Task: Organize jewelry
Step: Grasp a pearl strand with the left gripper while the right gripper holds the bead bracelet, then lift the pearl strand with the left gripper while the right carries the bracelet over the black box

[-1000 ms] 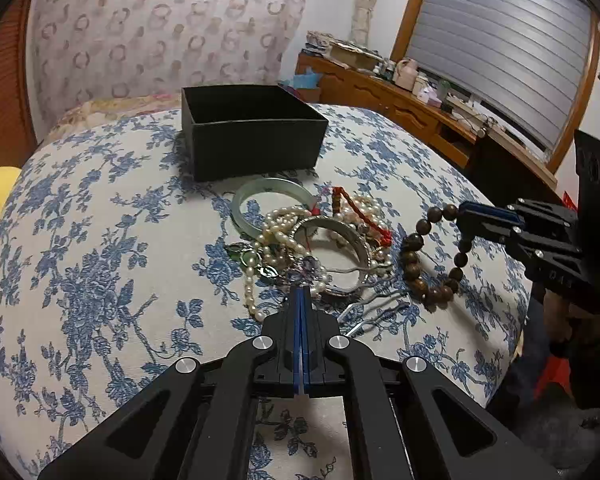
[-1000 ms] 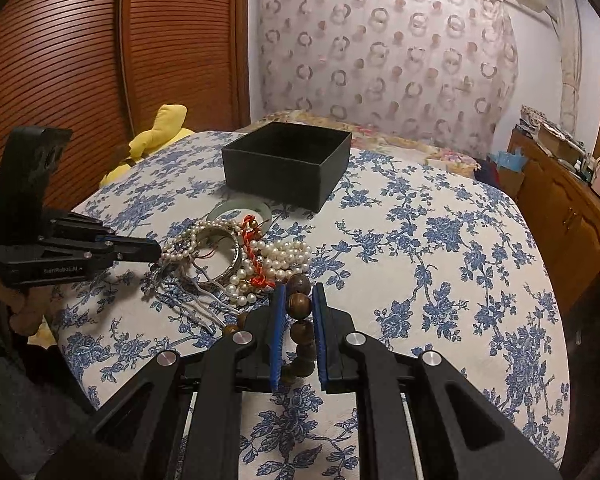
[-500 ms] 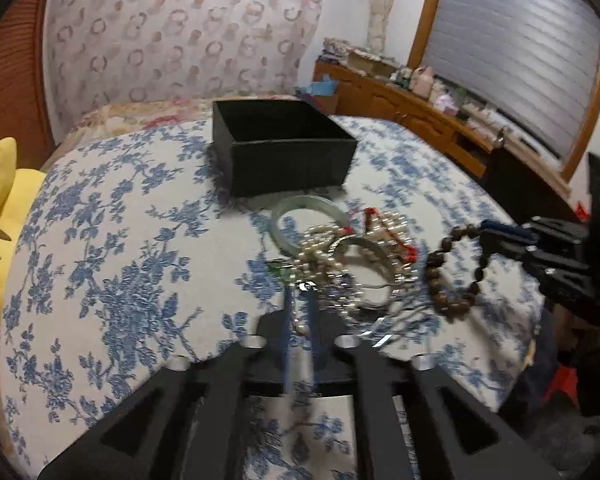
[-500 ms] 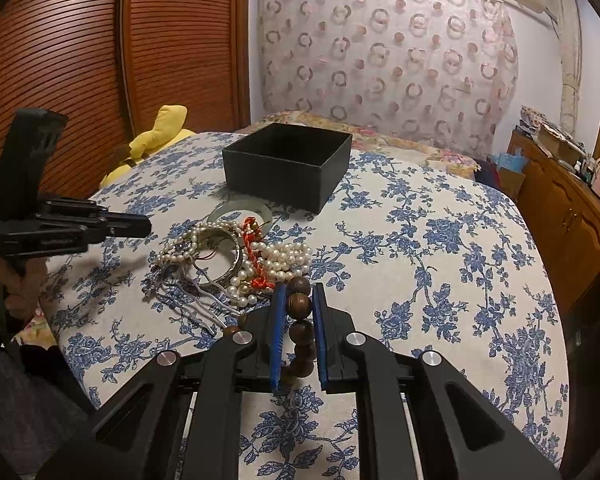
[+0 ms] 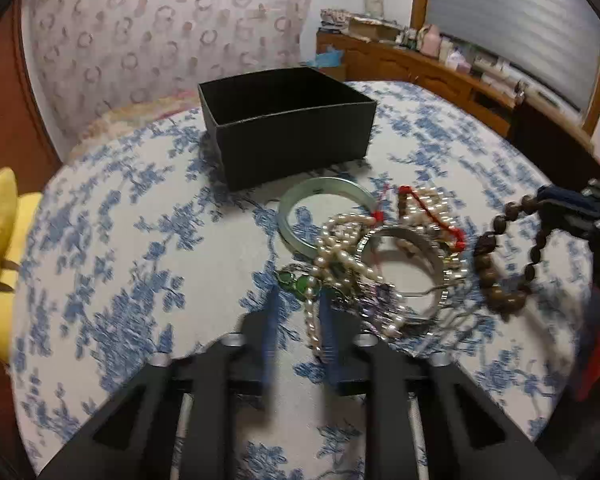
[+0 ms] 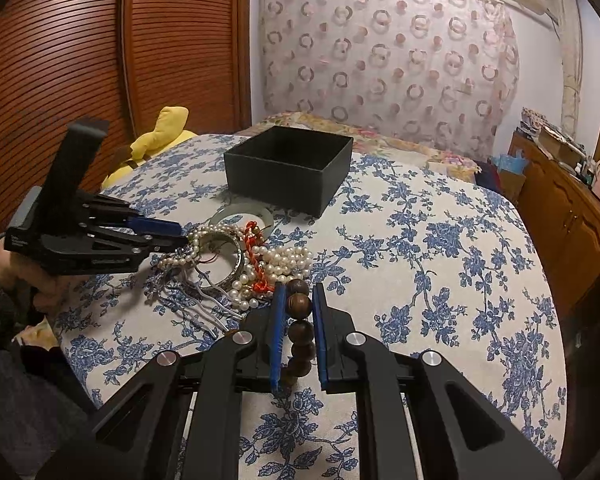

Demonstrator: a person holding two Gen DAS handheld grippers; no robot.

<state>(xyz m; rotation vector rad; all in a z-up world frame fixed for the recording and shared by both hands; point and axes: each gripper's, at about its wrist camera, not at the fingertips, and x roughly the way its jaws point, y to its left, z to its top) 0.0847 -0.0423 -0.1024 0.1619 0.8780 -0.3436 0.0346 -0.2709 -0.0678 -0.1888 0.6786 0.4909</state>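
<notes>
A tangle of jewelry lies on the floral bedspread point(image 5: 120, 240): pearl strands point(image 5: 340, 248), a silver bangle point(image 5: 432, 244), a pale green bangle point(image 5: 324, 190) and red cord. Behind the pile stands an open black box point(image 5: 292, 144) point(image 6: 284, 176). My left gripper point(image 5: 298, 294) point(image 6: 180, 236) is at the near edge of the pile. Its jaws stand apart and are closing, with a pearl strand between them. My right gripper point(image 6: 299, 292) point(image 5: 548, 196) is shut on a brown wooden bead bracelet point(image 6: 300, 306) point(image 5: 496, 292), which hangs down to the bedspread.
A yellow plush toy point(image 5: 0, 232) point(image 6: 164, 128) lies at the bed's left side. A wooden dresser point(image 6: 560, 208) with clutter runs along the right wall. Slatted wooden wardrobe doors point(image 6: 100, 60) stand on the left. A hand point(image 6: 16, 276) holds the left gripper.
My left gripper's jaws went from shut to apart. It shifted along the near side of the pile and now straddles a pearl strand. The right gripper and its bracelet have not moved.
</notes>
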